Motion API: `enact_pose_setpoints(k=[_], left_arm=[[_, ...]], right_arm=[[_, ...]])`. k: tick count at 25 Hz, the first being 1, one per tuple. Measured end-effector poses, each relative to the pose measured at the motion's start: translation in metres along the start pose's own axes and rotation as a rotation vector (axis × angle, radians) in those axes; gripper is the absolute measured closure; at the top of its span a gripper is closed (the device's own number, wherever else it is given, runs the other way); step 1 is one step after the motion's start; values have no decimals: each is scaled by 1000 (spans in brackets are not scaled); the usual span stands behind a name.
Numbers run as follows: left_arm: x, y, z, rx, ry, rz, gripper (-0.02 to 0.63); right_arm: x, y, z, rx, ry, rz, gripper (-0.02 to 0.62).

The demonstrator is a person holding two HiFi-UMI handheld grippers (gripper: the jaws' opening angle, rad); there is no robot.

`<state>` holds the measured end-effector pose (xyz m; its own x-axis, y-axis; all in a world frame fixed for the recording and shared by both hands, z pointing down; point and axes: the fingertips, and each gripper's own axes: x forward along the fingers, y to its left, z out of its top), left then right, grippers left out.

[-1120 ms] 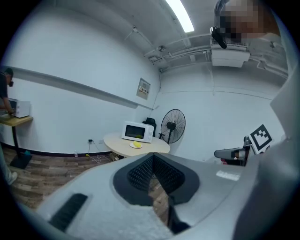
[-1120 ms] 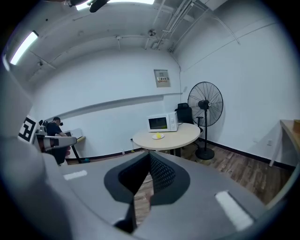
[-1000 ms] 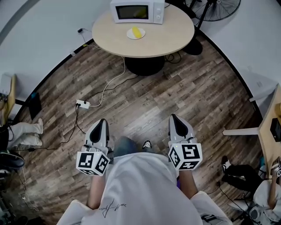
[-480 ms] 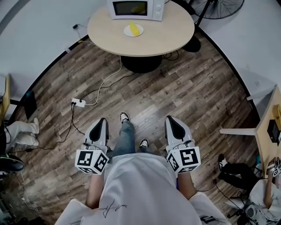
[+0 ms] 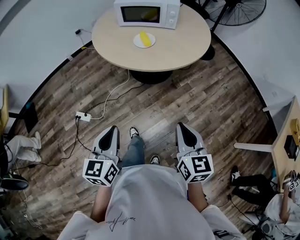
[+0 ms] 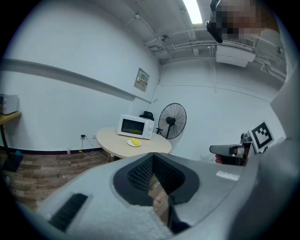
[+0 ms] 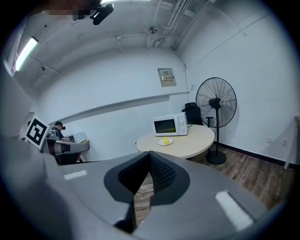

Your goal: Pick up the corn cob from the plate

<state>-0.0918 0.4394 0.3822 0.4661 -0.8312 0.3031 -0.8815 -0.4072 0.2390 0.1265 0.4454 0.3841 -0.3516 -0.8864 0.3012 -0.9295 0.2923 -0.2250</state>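
Left gripper point(image 5: 110, 132) and right gripper point(image 5: 183, 130) both closed, empty, above wood floor point(image 5: 197, 98). Corn cob point(image 5: 146, 39) on plate point(image 5: 138, 43), round table point(image 5: 187, 42), well apart from both

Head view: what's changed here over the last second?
The person has stepped toward the round table, which now sits lower and nearer; one shoe has come forward. Nothing was grabbed: the left hand-held gripper and right hand-held gripper remain shut and empty, and the corn cob still lies on its plate before the microwave.
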Motion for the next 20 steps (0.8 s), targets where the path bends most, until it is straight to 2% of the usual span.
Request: enact_pose_setpoints(k=[7, 12, 17, 20], left_arm=[[39, 38, 29, 1, 11, -15, 614], [62, 75, 43, 12, 43, 16, 614], [85, 104, 62, 21, 49, -3, 614], [97, 121, 70, 21, 54, -13, 614]], right_arm=[[66, 3, 11, -20, 52, 2, 583], [105, 0, 23, 14, 81, -50, 583], [144, 11, 39, 28, 82, -31, 583], [165, 22, 48, 75, 81, 3, 583]])
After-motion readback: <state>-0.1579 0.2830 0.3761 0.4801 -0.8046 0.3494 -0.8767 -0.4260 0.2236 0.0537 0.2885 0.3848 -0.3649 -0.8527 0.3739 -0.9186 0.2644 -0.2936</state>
